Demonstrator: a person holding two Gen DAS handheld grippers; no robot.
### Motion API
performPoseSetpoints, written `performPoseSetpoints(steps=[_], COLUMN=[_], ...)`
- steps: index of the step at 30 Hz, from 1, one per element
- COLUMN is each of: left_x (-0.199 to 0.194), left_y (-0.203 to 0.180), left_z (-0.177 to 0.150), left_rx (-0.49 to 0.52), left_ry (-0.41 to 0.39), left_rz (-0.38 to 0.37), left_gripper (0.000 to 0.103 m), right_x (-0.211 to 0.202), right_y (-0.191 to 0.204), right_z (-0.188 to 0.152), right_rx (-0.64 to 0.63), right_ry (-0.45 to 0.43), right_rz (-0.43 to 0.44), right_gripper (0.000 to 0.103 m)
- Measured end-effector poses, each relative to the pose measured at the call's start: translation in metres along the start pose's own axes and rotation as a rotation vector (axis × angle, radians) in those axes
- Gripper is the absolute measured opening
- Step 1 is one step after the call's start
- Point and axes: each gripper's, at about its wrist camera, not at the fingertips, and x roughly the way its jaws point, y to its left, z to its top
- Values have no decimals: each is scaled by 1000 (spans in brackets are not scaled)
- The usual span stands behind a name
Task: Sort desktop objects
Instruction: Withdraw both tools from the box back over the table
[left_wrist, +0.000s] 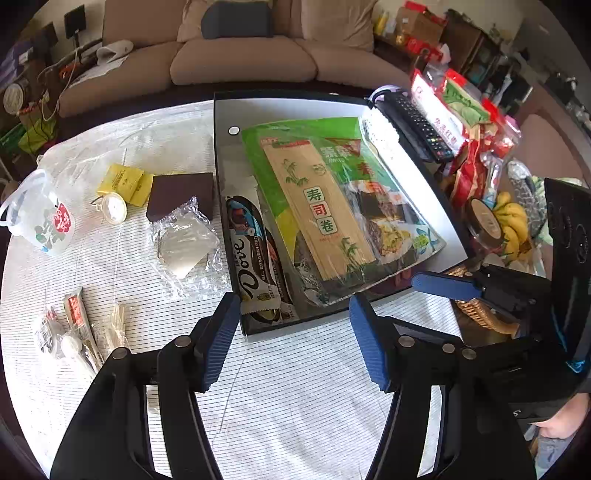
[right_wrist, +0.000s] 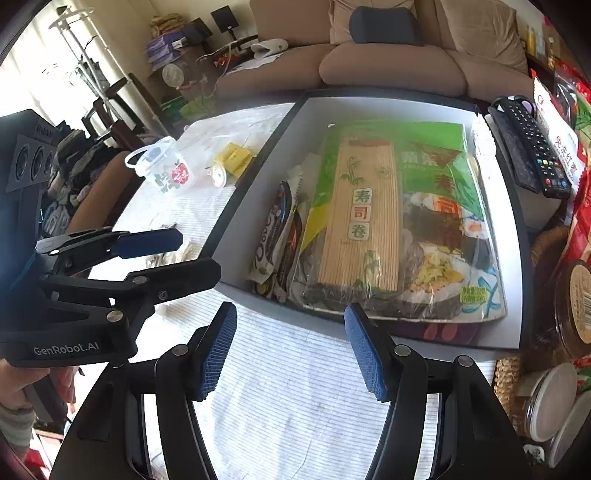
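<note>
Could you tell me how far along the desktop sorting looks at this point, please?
Done: the sushi kit pack and Dove chocolate bar lie in the box. In hand: nothing; the left gripper and right gripper are open. Left on the cloth: brown box, yellow packets, plastic cup, clear wrapper.

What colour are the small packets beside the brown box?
Yellow packets, clearest in the left wrist view.

Box (left_wrist: 369, 107), shallow, dark rim, white floor, open. Inside: green sushi-kit pack (left_wrist: 332, 206) with bamboo mat, lying flat, centre; Dove bar (left_wrist: 255, 258) flat along wall at 9 o'clock, touching pack. Brown box (left_wrist: 181, 195), yellow packets (left_wrist: 125, 182), clear cup (left_wrist: 44, 218) outside, 9 o'clock.
</note>
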Motion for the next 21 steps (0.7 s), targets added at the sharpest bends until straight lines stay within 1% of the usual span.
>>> performPoseSetpoints(steps=[4,6,7,8,9,10,11,12,16,21], left_x=[-12,-17,-19,-20,-21,-22,-23,-23,-15,12], left_y=[-5,-6,-7,-7,-8,-9,-9,-10,-7,0], left_z=[-9,-15,-18,-21,-25,-29,-33,-38,-59,-94], left_rx=[2,2,0,-1,-2,-2,-4,-8,-32,-76], left_ry=[-25,-38,-43,-48,-53,-59,-68,-77,-82,-46], left_rz=[31,55,64,75,89,101,113,125,156,165], left_gripper=[74,78,81,83,89,95,98,103,103,103], right_x=[-10,-14,-16,-16,-17,-17,-17,-16,-11,5], right_y=[6,8,8,9,8,7,6,4,-6,-15], right_z=[-9,-14,-17,-20,-24,-28,-32,-36,-58,-88], right_rx=[-5,-5,-3,1,5,11,17,24,58,78], right_ry=[-26,-45,-56,-66,-74,-81,-86,-92,-105,-107], right_rz=[-4,-11,-12,-17,-21,-26,-37,-53,-93,-166], right_gripper=[65,74,84,87,88,94,103,103,103,103])
